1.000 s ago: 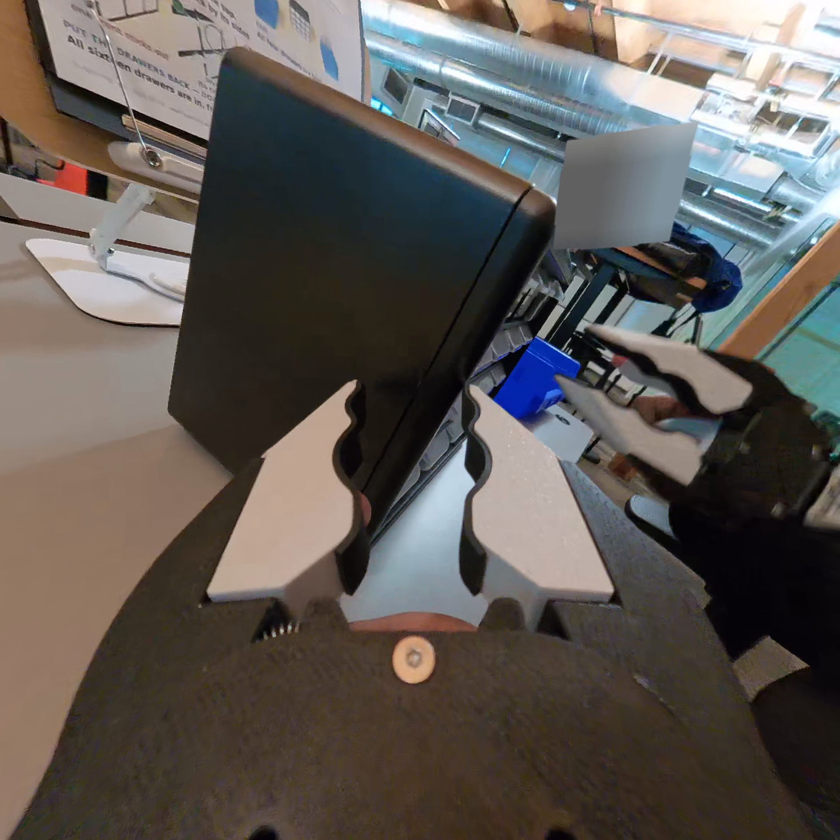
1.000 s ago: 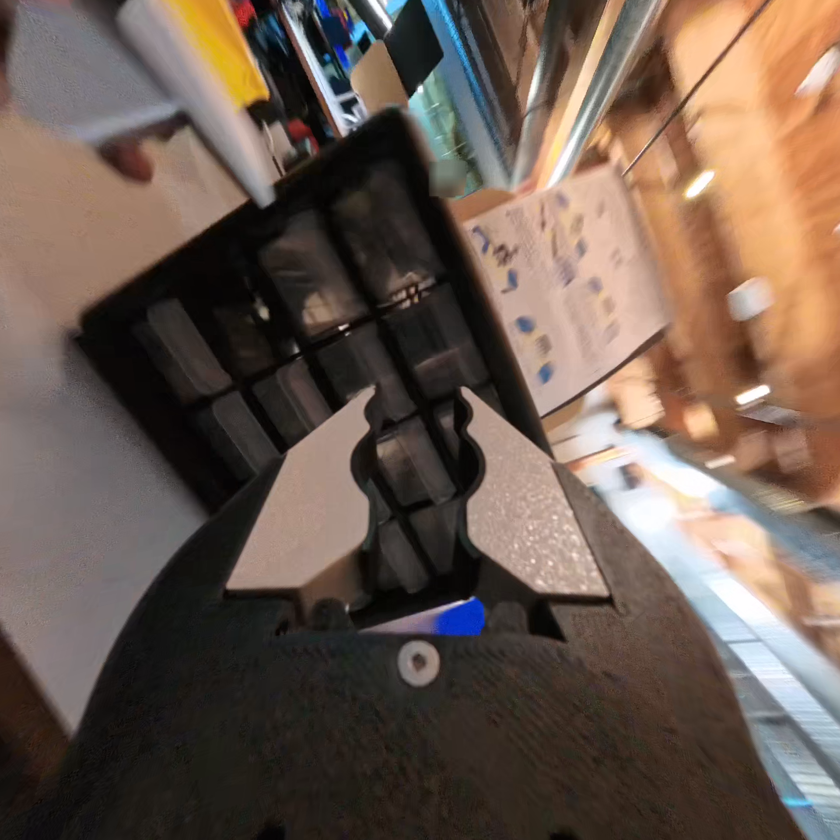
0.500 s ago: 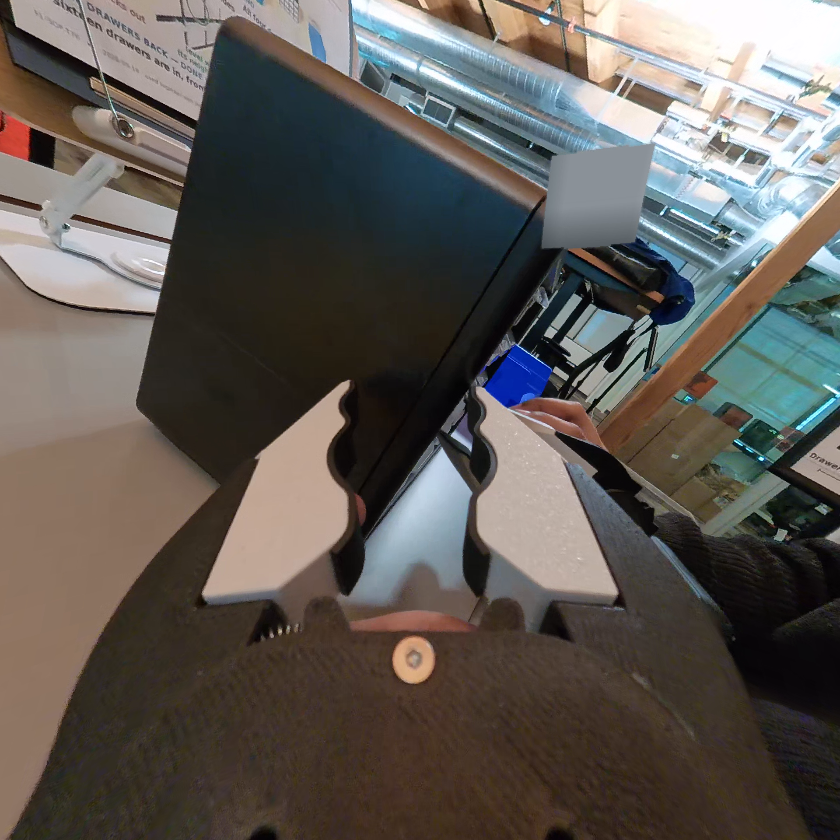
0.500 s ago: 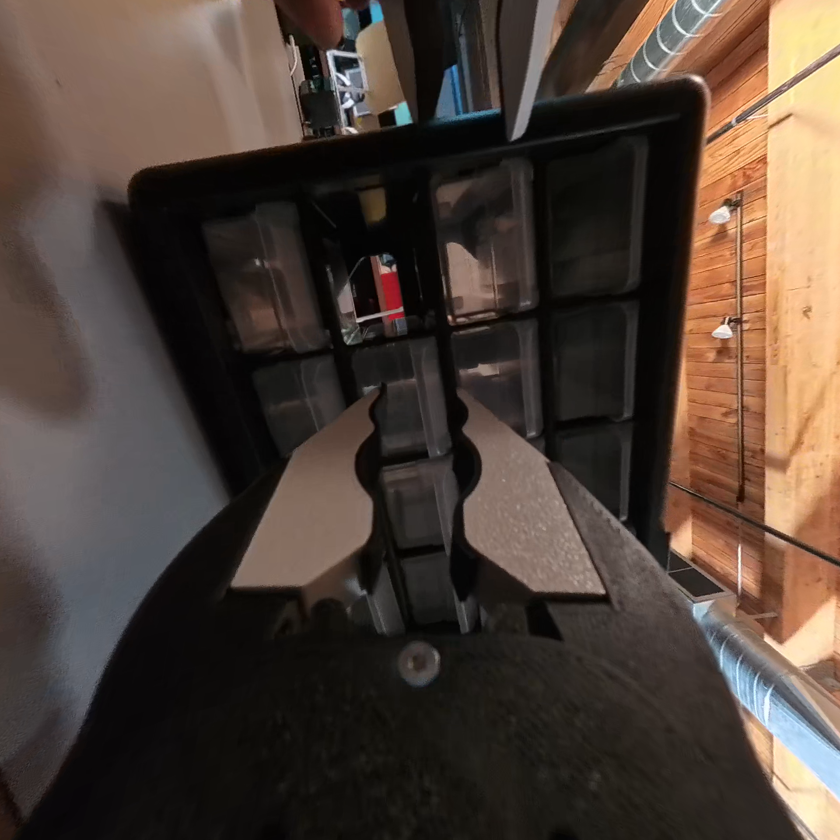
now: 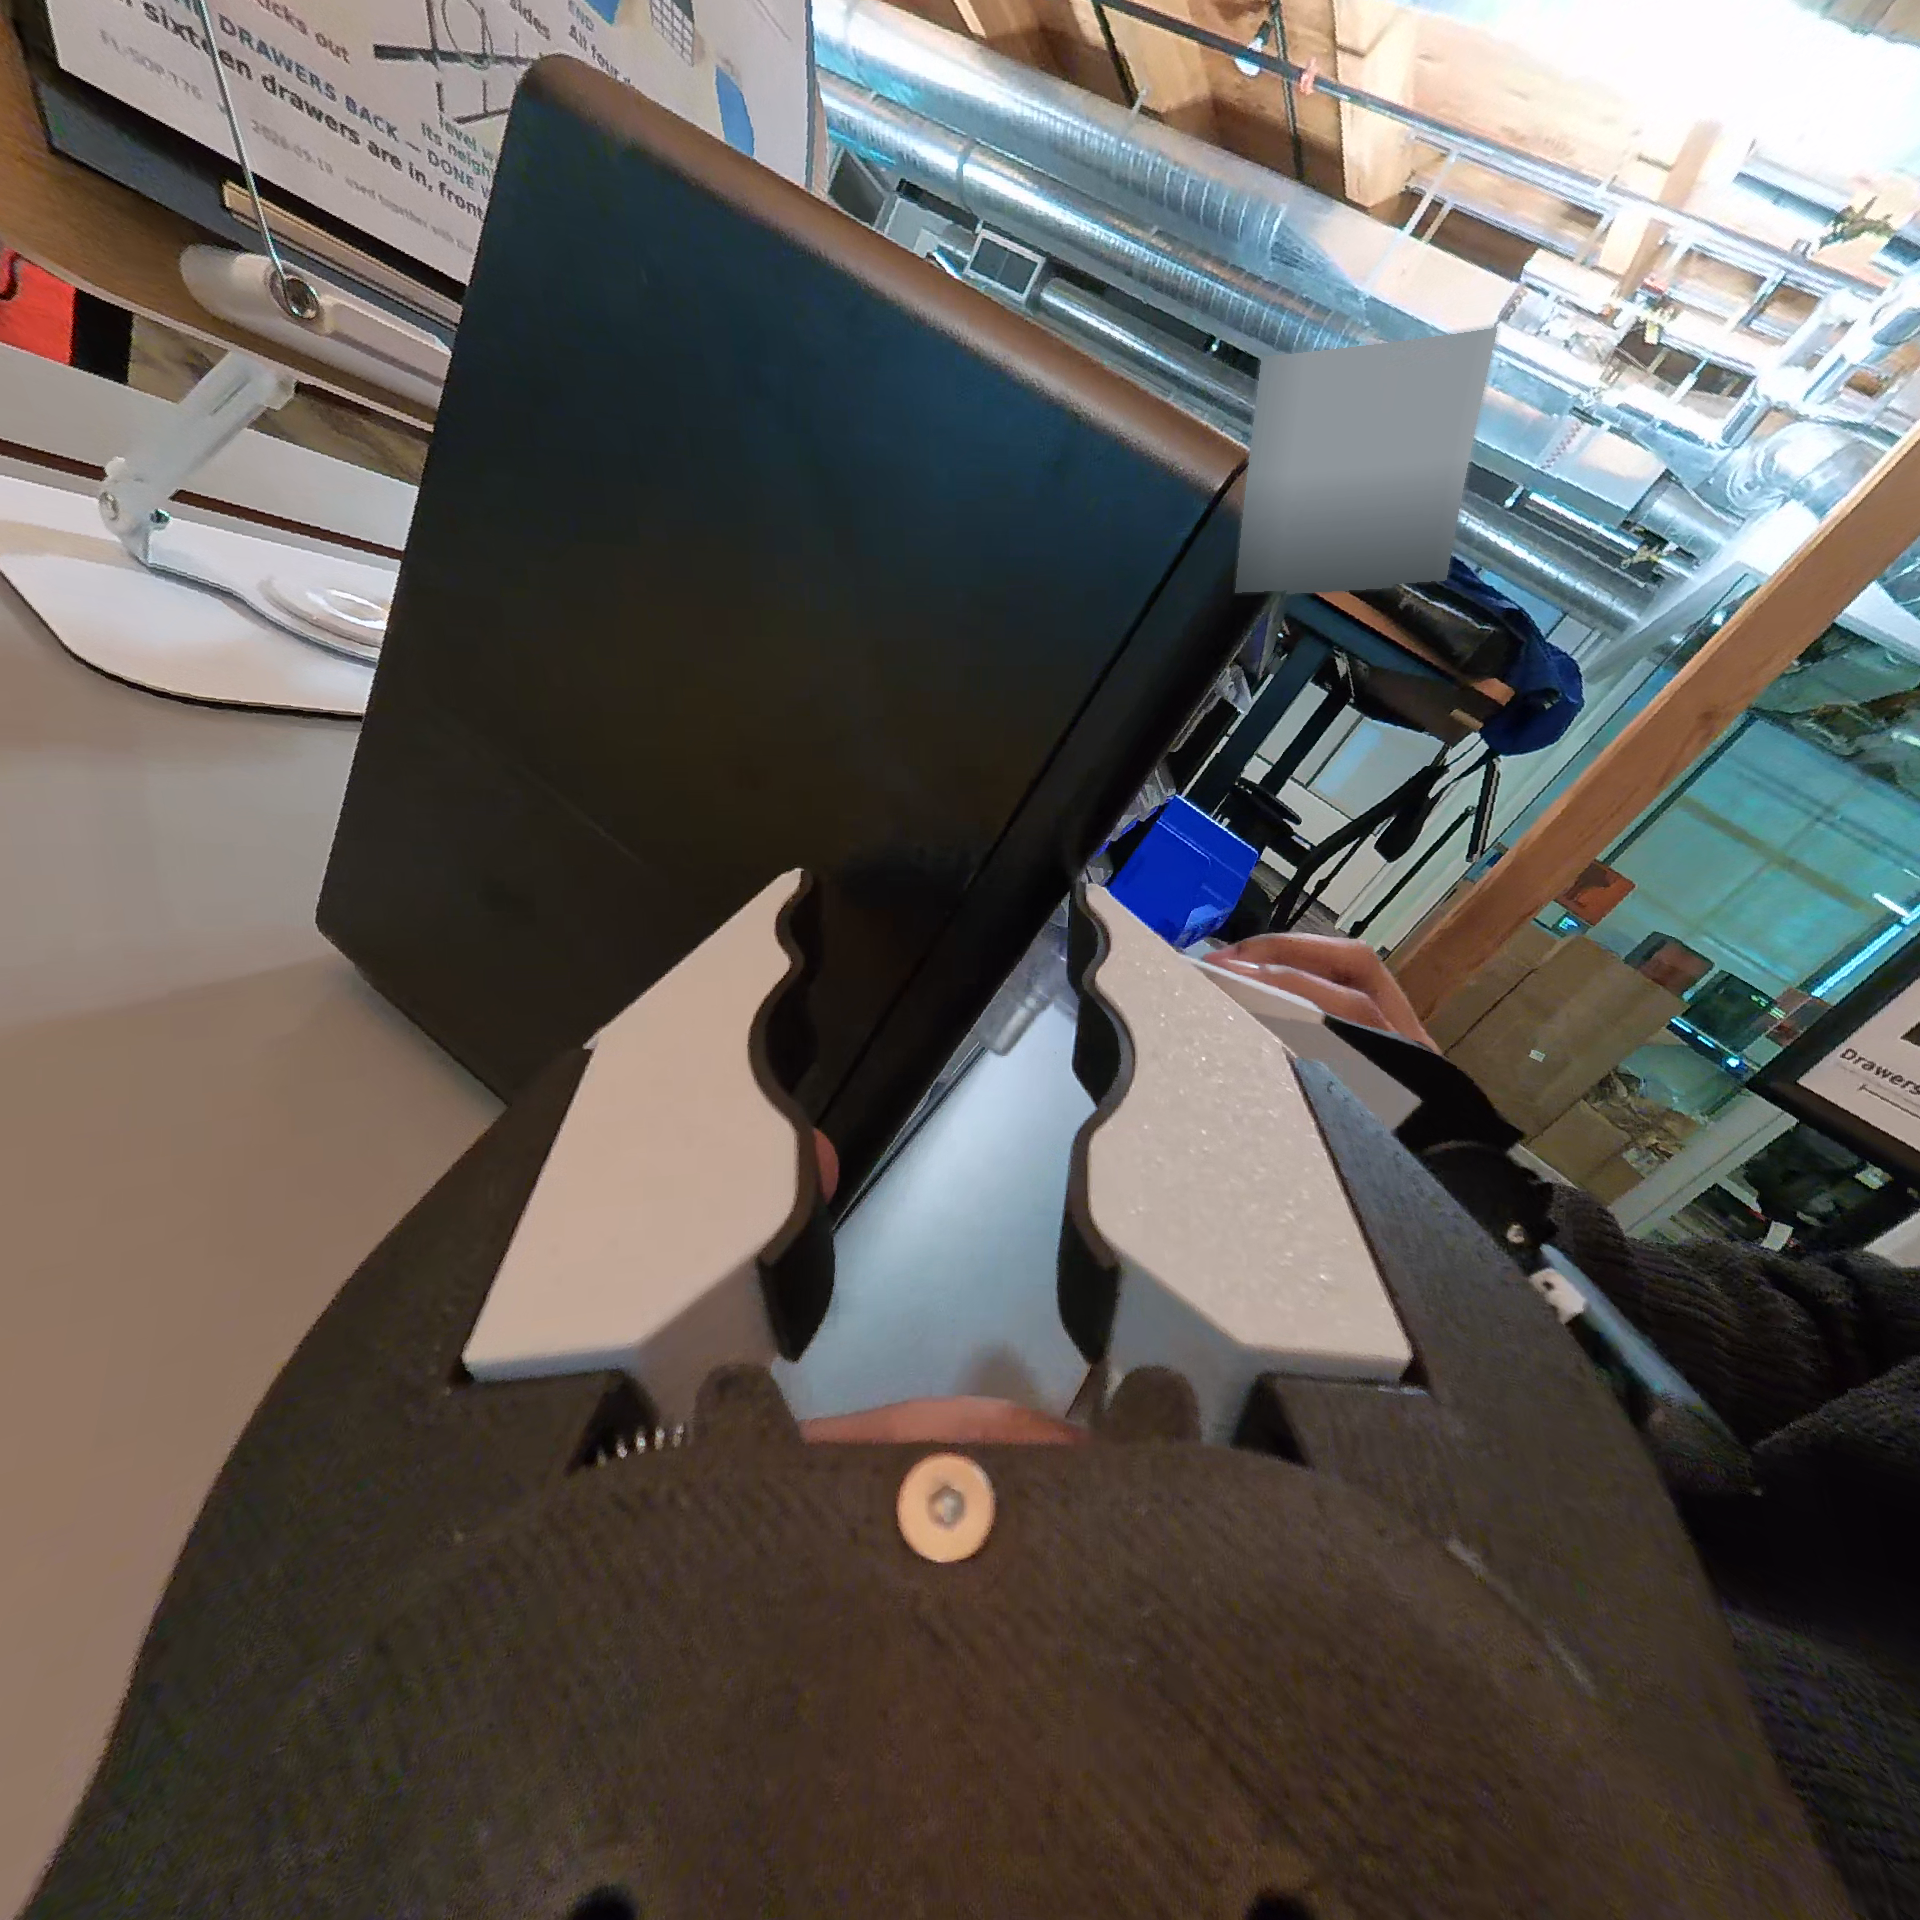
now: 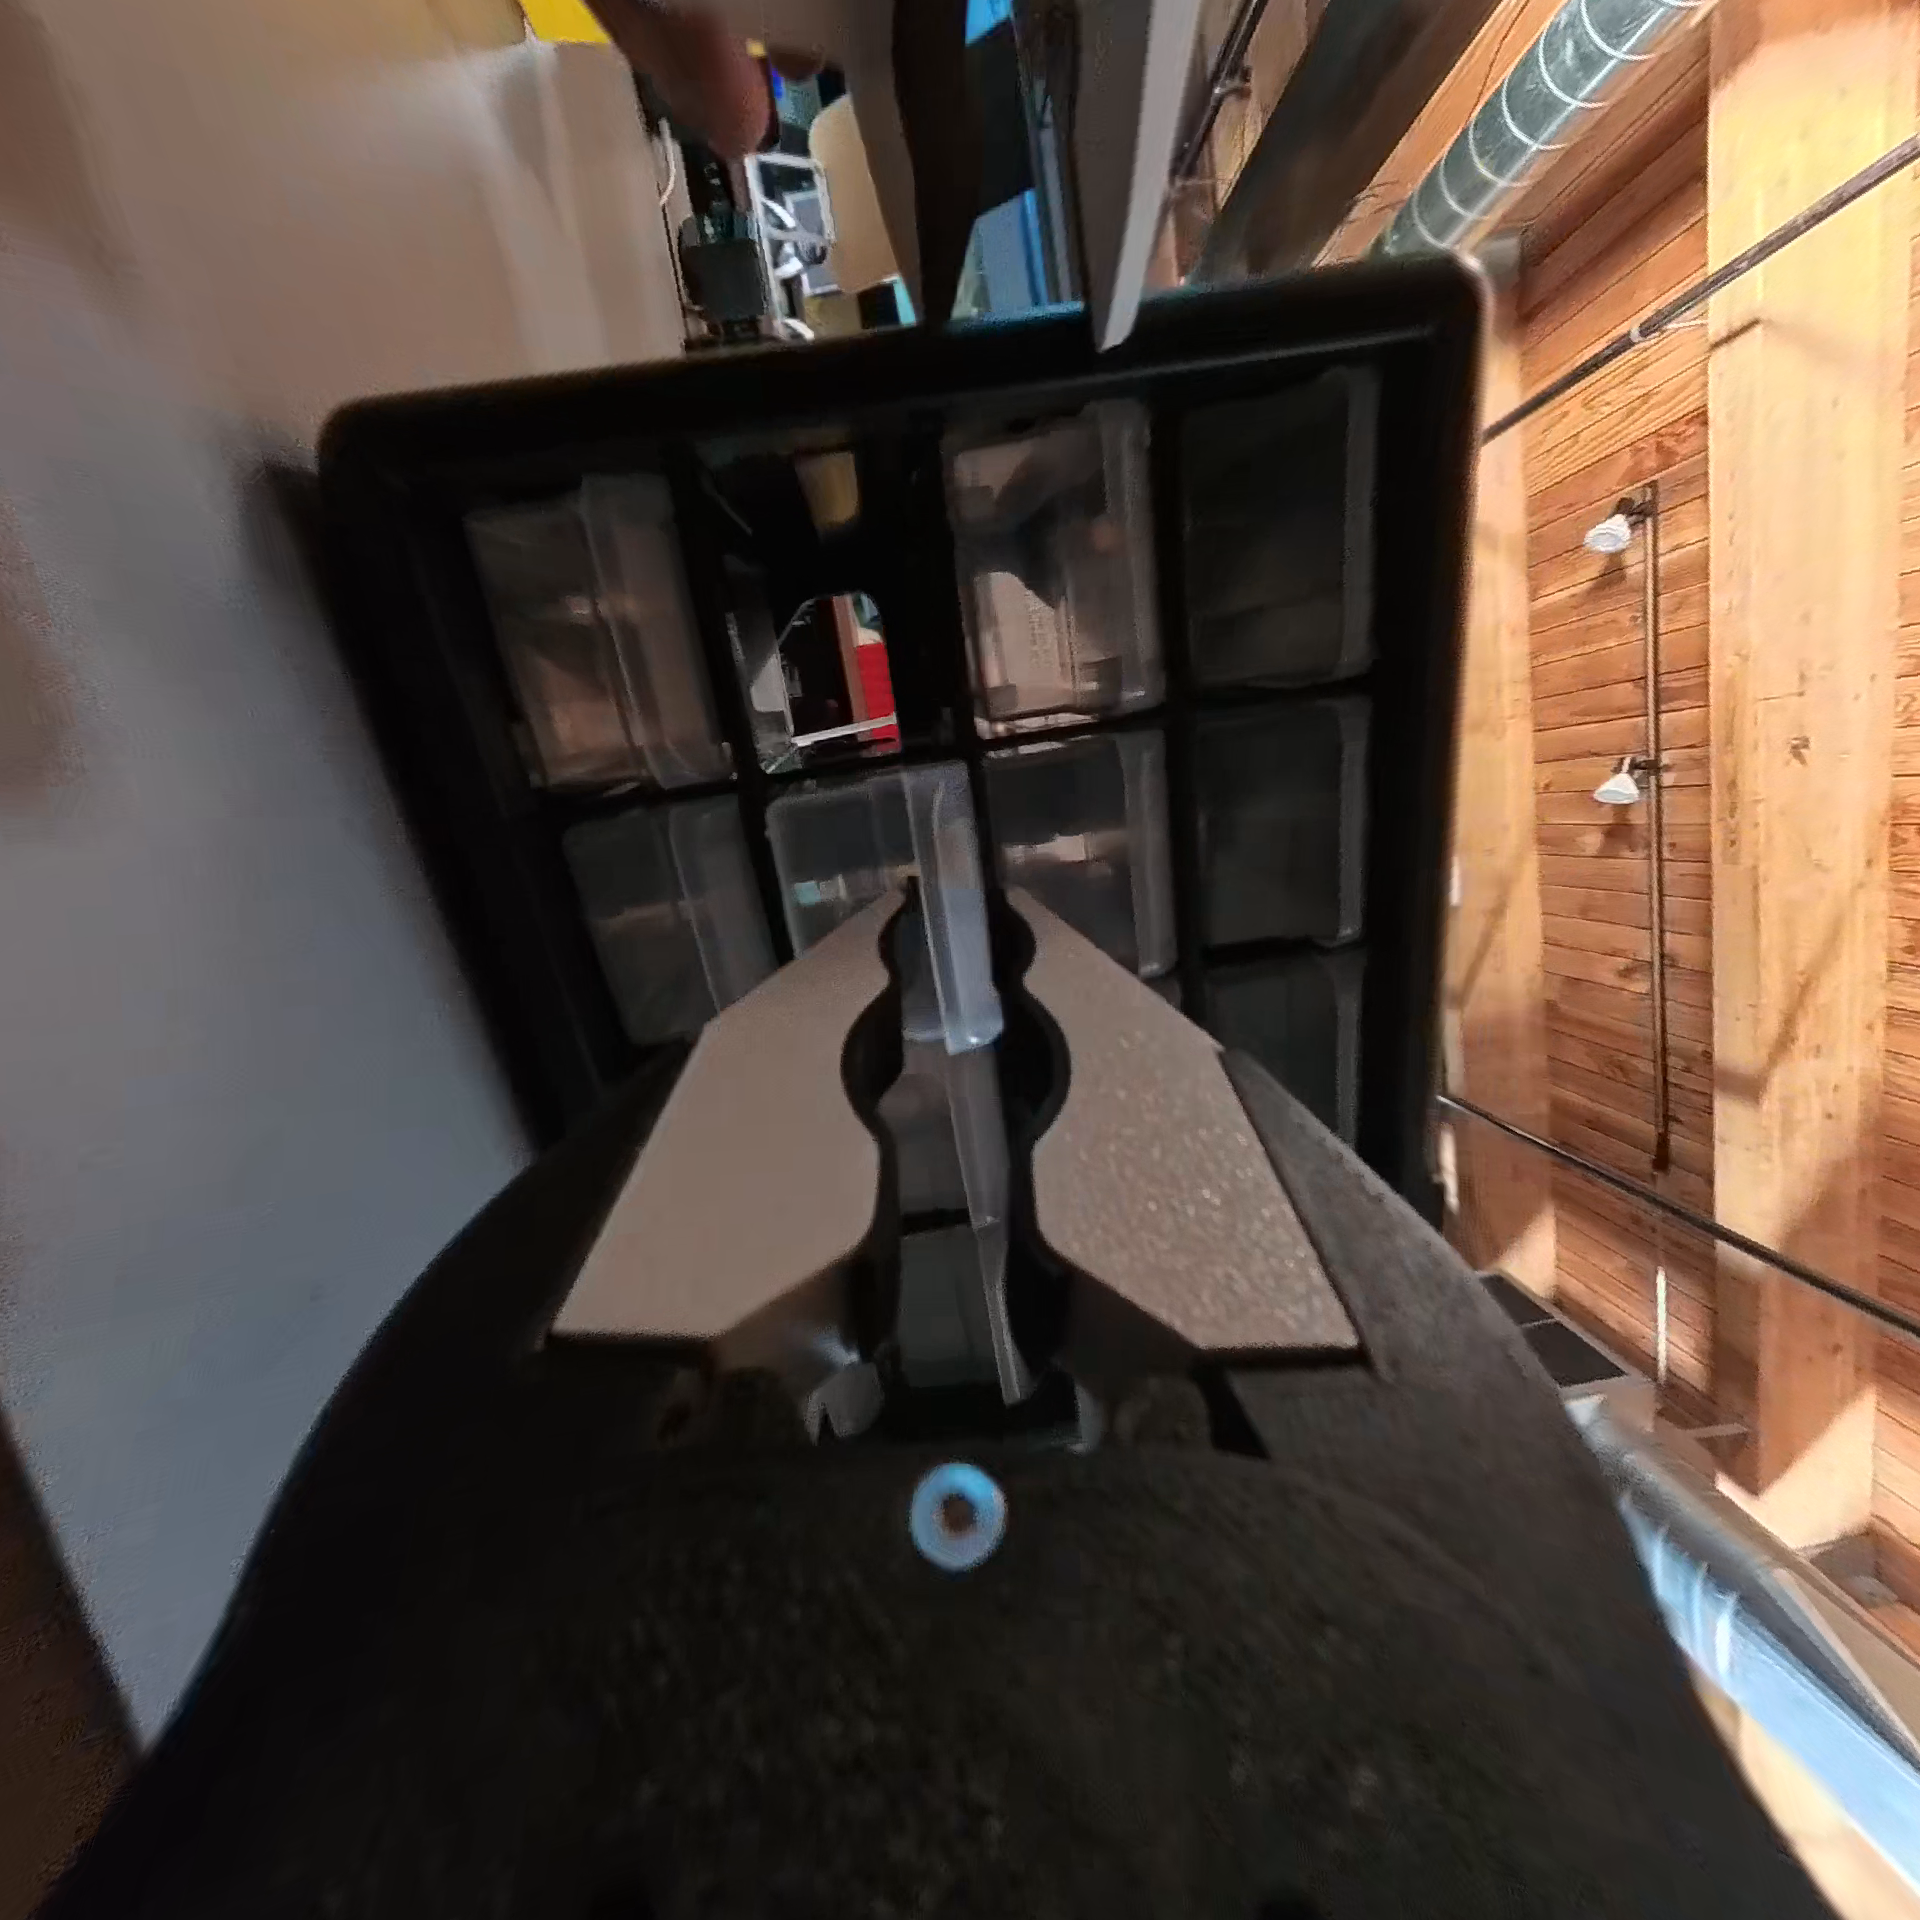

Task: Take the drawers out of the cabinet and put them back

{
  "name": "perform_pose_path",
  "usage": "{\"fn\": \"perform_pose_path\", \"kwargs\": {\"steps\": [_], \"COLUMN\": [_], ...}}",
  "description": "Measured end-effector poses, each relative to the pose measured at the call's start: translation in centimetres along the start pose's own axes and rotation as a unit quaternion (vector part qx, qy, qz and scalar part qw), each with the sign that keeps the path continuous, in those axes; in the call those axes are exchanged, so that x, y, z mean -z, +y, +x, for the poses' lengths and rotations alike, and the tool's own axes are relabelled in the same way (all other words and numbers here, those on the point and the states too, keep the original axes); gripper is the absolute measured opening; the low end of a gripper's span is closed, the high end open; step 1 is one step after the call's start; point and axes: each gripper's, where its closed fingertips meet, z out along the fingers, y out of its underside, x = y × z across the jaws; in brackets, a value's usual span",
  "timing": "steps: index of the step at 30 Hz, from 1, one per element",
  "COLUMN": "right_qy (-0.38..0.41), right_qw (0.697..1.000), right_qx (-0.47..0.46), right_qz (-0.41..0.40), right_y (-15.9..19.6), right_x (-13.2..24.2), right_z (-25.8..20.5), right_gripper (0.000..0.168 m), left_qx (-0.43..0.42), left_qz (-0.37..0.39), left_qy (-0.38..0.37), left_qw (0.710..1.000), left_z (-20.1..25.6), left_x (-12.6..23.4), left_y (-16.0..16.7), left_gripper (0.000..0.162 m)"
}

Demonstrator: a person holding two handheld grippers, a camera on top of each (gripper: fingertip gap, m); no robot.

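The black drawer cabinet [image 5: 790, 582] stands on the grey table, and I see its plain side in the left wrist view. My left gripper [image 5: 940, 935] is open and straddles the cabinet's front edge, the left finger against the side. In the right wrist view the cabinet's front [image 6: 1444, 727] shows rows of clear drawers. One slot [image 6: 821, 665] is empty and see-through. My right gripper [image 6: 961, 914] is shut on the handle tab of a clear drawer [image 6: 852, 862] just below that slot. The left gripper's fingers [image 6: 1117, 156] show at the cabinet's far edge.
A printed sheet [image 5: 312, 94] on a white stand [image 5: 208, 623] is behind the cabinet on the table [image 5: 156, 1091]. A blue bin [image 5: 1184, 873] and a person's hand [image 5: 1320, 966] are beyond the cabinet's front. A wooden wall [image 6: 1714, 727] is at the right.
My right gripper swung round to face the cabinet's front, closed in and narrowed onto a clear drawer's handle. My left gripper stayed open at the cabinet's edge.
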Motion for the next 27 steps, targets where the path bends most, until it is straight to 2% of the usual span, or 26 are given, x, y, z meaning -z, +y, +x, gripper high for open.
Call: {"fn": "perform_pose_path", "kwargs": {"steps": [2, 4, 6, 7, 8, 10, 11, 12, 13, 16, 17, 21, 24, 27], "right_qy": [-0.021, -0.064, -0.144, -0.196, -0.252, -0.407, -0.471, -0.515, -0.526, -0.473, -0.460, -0.447, -0.478, -0.508], "right_qw": [1.000, 0.995, 0.977, 0.958, 0.931, 0.839, 0.793, 0.762, 0.757, 0.818, 0.833, 0.866, 0.860, 0.846], "right_qx": [-0.021, -0.068, -0.155, -0.207, -0.263, -0.359, -0.385, -0.389, -0.384, -0.324, -0.302, -0.226, -0.181, -0.159], "right_qz": [-0.004, 0.015, 0.025, 0.027, 0.030, 0.042, 0.043, 0.048, 0.049, 0.052, 0.053, 0.020, 0.005, 0.014], "right_y": [-0.3, -1.3, -2.3, -2.8, -3.4, -5.2, -5.8, -5.9, -5.5, -2.9, -2.2, 0.3, 1.0, 0.1], "right_x": [0.5, 1.1, 1.9, 2.3, 3.0, 5.7, 7.2, 8.4, 8.7, 7.4, 7.0, 4.2, 2.5, 1.5], "right_z": [0.0, -0.2, -0.8, -1.2, -1.6, -2.8, -2.9, -2.8, -2.4, -0.3, 0.6, 2.3, 1.4, 1.0], "right_gripper": [0.028, 0.034, 0.044, 0.050, 0.051, 0.049, 0.049, 0.048, 0.043, 0.011, 0.009, 0.032, 0.037, 0.035], "left_qx": [0.000, 0.000, 0.004, 0.006, 0.006, 0.004, 0.003, 0.002, 0.000, -0.002, -0.001, -0.002, -0.004, -0.007], "left_qz": [0.000, 0.000, 0.001, 0.000, -0.001, -0.003, -0.003, -0.003, -0.003, -0.003, -0.004, -0.005, -0.007, -0.014], "left_qy": [-0.001, -0.001, 0.001, 0.003, 0.003, 0.004, 0.003, 0.002, 0.000, 0.001, 0.001, 0.001, 0.000, -0.003], "left_qw": [1.000, 1.000, 1.000, 1.000, 1.000, 1.000, 1.000, 1.000, 1.000, 1.000, 1.000, 1.000, 1.000, 1.000], "left_z": [0.0, 0.0, 0.0, 0.0, 0.0, 0.0, 0.0, 0.0, 0.0, 0.0, 0.0, 0.0, 0.0, -0.1], "left_x": [0.0, 0.0, -0.1, -0.1, -0.2, -0.3, -0.3, -0.2, -0.2, -0.3, -0.3, -0.4, -0.4, -0.4], "left_y": [0.0, 0.0, 0.1, 0.1, 0.1, 0.2, 0.2, 0.3, 0.2, 0.2, 0.2, 0.3, 0.4, 0.6], "left_gripper": [0.045, 0.044, 0.044, 0.044, 0.045, 0.045, 0.046, 0.046, 0.046, 0.046, 0.046, 0.047, 0.047, 0.046]}}
